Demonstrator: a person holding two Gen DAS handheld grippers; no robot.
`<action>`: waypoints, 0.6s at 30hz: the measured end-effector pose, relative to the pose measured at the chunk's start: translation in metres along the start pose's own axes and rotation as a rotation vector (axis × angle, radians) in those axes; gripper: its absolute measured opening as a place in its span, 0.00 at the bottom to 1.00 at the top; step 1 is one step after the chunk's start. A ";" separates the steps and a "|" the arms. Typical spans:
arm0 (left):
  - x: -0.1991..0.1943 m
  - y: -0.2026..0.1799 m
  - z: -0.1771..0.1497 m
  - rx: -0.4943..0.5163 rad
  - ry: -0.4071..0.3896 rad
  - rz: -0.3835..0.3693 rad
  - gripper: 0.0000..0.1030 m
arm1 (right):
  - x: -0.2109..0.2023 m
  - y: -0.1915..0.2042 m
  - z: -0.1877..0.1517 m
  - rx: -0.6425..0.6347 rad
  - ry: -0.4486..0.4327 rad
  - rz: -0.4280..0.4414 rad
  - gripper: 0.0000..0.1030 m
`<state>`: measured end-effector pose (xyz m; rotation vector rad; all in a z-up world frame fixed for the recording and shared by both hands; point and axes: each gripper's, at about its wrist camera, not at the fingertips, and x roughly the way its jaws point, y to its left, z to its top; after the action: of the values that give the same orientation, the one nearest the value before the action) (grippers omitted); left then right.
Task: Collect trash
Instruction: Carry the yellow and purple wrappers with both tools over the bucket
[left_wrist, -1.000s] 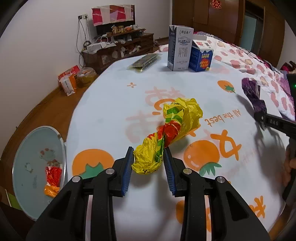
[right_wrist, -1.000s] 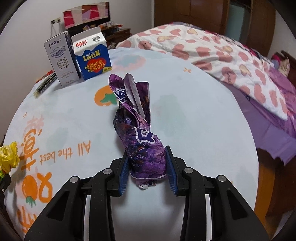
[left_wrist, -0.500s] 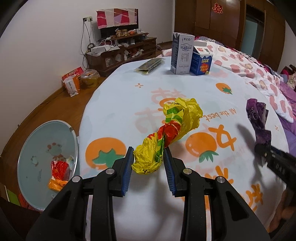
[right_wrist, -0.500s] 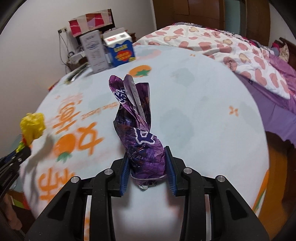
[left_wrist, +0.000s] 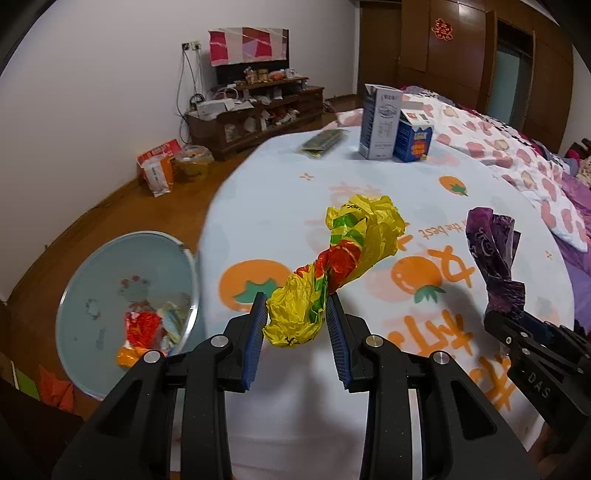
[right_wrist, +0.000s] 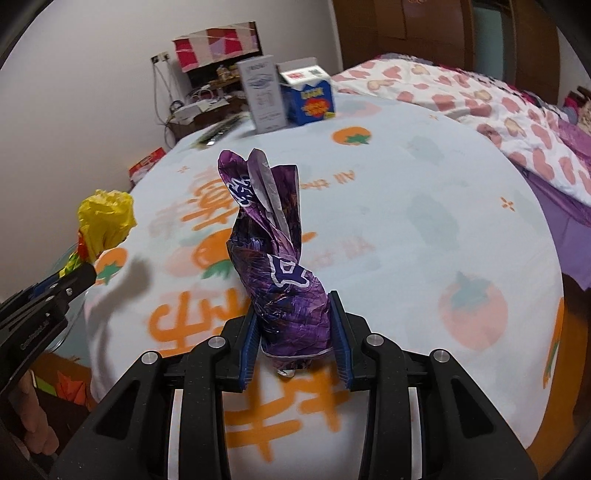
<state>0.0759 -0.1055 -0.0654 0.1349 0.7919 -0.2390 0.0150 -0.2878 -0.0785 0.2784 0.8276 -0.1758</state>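
Observation:
My left gripper (left_wrist: 297, 314) is shut on a crumpled yellow, red and green wrapper (left_wrist: 340, 258), held above the round table's near left part. My right gripper (right_wrist: 293, 321) is shut on a crumpled purple wrapper (right_wrist: 275, 254), held above the table. In the left wrist view the purple wrapper (left_wrist: 493, 251) and the right gripper show at the right. In the right wrist view the yellow wrapper (right_wrist: 105, 221) shows at the left. A pale blue round bin (left_wrist: 92, 295) stands on the floor left of the table, with red and orange trash (left_wrist: 140, 328) inside.
The table wears a white cloth with orange fruit prints (left_wrist: 369, 177). Two cartons, a tall grey one (left_wrist: 380, 125) and a blue one (left_wrist: 413, 140), stand at its far side beside a flat dark packet (left_wrist: 323, 140). A bed (right_wrist: 480, 96) lies to the right. A shelf unit (left_wrist: 258, 110) stands by the wall.
Both grippers have moved back and to the left over the table with their wrappers. The bin now shows nearer and larger at the left, and the right gripper has come closer to the left one.

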 end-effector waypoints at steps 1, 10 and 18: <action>-0.002 0.003 -0.001 -0.004 -0.005 0.003 0.32 | -0.001 0.002 0.000 -0.004 -0.003 0.003 0.34; -0.019 0.035 -0.010 -0.043 -0.033 0.031 0.32 | -0.012 0.038 -0.002 -0.060 -0.024 0.054 0.34; -0.028 0.073 -0.019 -0.089 -0.040 0.084 0.32 | -0.011 0.073 -0.006 -0.107 -0.027 0.094 0.34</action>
<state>0.0628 -0.0268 -0.0564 0.0792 0.7542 -0.1266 0.0227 -0.2161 -0.0613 0.2132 0.7926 -0.0468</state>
